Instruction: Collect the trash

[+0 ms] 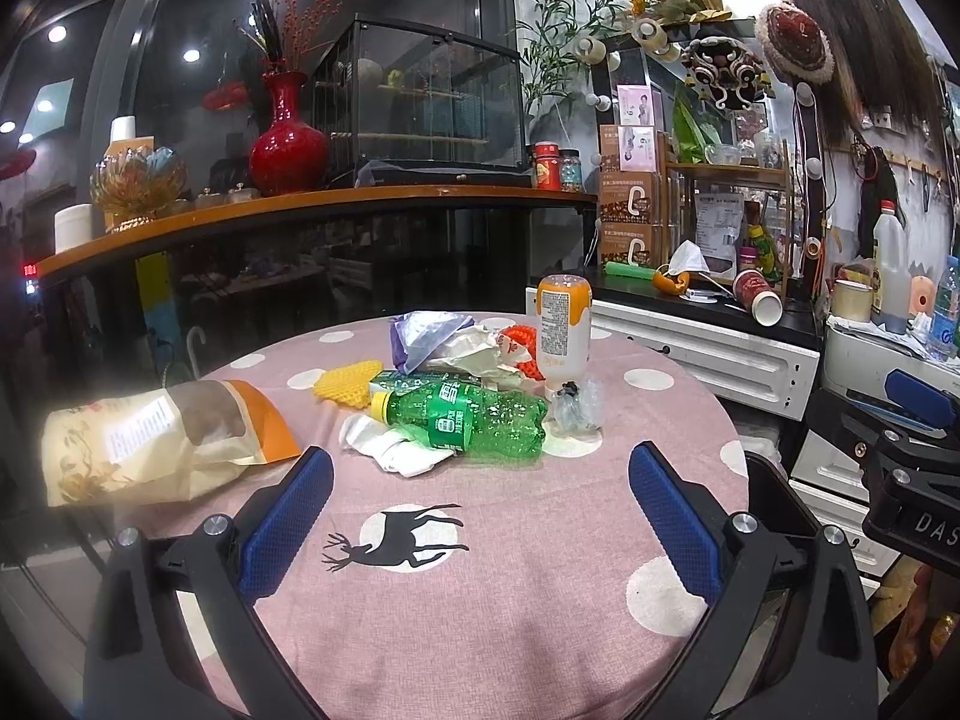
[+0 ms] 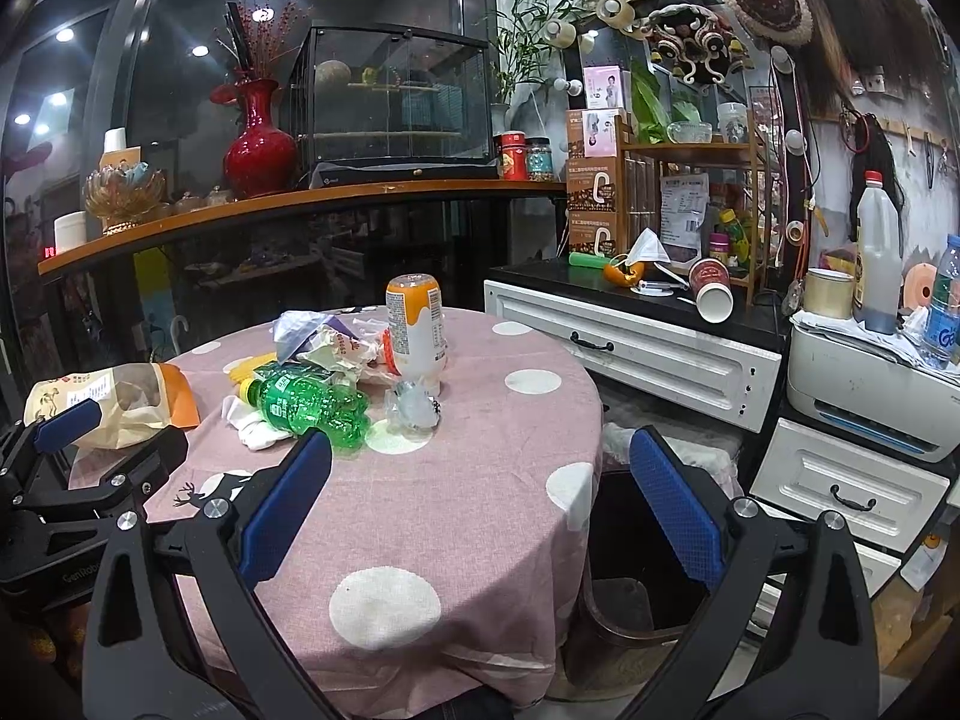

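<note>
While both tongs, left (image 1: 480, 516) and right (image 2: 480, 510), hang spread and empty, we see the green bottle (image 1: 465, 417) lying mid-table (image 1: 510, 600), long axis left-right, cap left, just beyond the left tongs, which we judge nearer.

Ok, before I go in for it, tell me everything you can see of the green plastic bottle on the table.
The green bottle is translucent, dimpled plastic with a yellow screw cap, still on, and a green-and-white label. It lies on its side on the pink spotted tablecloth, cap toward the paper bag, partly crushed and apparently empty. It rests over crumpled white paper; another green wrapper sits against it behind. Crinkled clear plastic sits by its base. Neither gripper touches it.
</note>
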{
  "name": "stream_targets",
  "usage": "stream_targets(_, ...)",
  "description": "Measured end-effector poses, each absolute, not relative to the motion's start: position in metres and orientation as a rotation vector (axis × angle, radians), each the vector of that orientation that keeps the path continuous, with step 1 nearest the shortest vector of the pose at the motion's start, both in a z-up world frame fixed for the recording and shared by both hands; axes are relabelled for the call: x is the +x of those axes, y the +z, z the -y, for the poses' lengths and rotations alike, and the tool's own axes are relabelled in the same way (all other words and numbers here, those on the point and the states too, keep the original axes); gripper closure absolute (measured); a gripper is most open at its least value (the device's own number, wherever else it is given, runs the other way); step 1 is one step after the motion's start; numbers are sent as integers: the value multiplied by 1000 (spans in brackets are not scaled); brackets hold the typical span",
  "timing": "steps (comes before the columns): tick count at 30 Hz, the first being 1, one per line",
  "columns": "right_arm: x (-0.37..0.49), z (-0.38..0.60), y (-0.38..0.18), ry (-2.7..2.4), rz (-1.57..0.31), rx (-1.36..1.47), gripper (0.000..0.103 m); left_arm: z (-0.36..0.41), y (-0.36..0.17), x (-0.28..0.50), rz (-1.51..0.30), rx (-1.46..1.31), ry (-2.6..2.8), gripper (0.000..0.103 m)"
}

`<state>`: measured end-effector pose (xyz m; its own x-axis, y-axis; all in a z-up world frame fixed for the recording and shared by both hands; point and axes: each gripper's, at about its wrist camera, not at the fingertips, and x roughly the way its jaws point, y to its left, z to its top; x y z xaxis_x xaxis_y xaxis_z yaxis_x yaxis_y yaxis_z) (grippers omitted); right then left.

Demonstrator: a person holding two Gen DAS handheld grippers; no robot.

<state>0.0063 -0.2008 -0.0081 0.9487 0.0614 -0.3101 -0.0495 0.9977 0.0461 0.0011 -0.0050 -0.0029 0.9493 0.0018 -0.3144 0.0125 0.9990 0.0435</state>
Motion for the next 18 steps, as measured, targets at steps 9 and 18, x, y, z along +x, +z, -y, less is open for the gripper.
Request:
stream_targets(9,6,200,-9,56,-316,37,5,2,-7,-1,-321,46,-6,5)
stream_targets(18,6,201,-10,59,-317,47,5,-2,-13,5,-338,35,-6,5)
